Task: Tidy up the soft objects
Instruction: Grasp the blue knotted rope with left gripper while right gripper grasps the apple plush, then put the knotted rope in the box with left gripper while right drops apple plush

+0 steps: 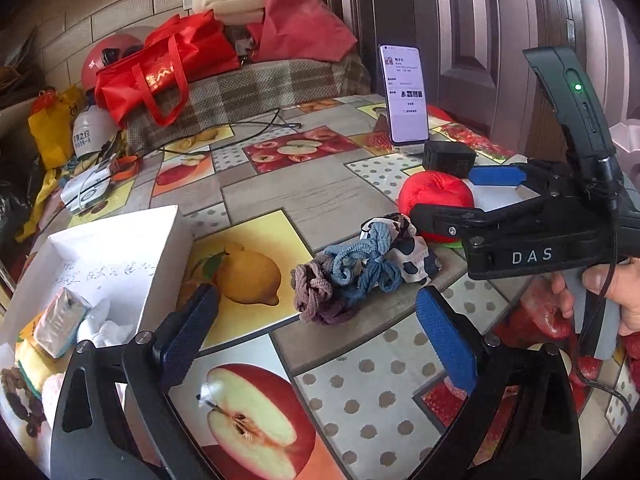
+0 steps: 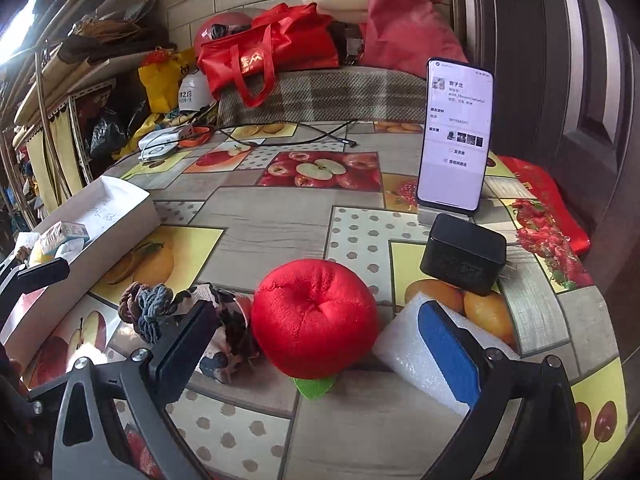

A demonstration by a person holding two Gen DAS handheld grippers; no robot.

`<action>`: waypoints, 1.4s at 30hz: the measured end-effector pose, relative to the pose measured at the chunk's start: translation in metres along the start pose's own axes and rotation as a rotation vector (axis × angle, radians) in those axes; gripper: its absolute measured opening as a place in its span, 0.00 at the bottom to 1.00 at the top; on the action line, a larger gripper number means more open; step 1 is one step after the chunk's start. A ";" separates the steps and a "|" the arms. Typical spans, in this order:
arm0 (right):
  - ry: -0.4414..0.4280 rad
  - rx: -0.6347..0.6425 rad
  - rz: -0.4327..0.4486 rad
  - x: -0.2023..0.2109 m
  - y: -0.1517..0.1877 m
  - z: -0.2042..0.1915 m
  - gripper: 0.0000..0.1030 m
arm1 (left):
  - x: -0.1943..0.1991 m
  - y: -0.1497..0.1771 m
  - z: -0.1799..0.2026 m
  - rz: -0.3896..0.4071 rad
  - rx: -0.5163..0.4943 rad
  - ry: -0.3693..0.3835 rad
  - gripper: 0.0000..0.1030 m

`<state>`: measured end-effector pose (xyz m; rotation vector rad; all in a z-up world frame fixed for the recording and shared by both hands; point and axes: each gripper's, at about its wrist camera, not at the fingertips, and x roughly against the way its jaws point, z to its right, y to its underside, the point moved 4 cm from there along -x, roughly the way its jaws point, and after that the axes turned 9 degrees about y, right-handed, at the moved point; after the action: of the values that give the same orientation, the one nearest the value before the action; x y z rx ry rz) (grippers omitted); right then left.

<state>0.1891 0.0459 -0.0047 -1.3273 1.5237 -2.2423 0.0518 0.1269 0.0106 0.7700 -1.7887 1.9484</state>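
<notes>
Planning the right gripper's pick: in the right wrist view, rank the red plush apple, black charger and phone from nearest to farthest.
1. Red plush apple, between the open right gripper fingers.
2. Black charger, right, behind.
3. Phone, upright, farthest back.

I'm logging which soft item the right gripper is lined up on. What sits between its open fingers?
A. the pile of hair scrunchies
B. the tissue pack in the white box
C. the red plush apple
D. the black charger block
C: in the right wrist view the right gripper stands open with the red plush apple centred between its fingers, the scrunchies off to one side.
</notes>
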 end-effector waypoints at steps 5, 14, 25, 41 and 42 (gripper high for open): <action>-0.014 0.008 -0.086 -0.019 0.001 -0.003 0.72 | -0.030 -0.009 -0.007 -0.082 0.035 0.001 0.88; -0.043 -0.028 -0.058 -0.011 0.001 0.003 0.64 | -0.031 -0.010 -0.005 -0.066 0.034 0.000 0.32; 0.030 -0.092 0.099 0.016 -0.007 0.017 0.65 | 0.019 -0.012 -0.019 0.168 0.100 -0.115 0.32; 0.031 -0.096 0.093 0.016 -0.006 0.017 0.79 | 0.028 -0.010 -0.015 0.202 0.096 -0.117 0.32; 0.034 -0.106 0.069 0.011 -0.006 0.019 0.79 | 0.028 -0.010 -0.015 0.203 0.097 -0.116 0.32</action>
<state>0.1975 0.0298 0.0088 -1.2482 1.6941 -2.1809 0.0343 0.1405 0.0351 0.7734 -1.9179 2.1749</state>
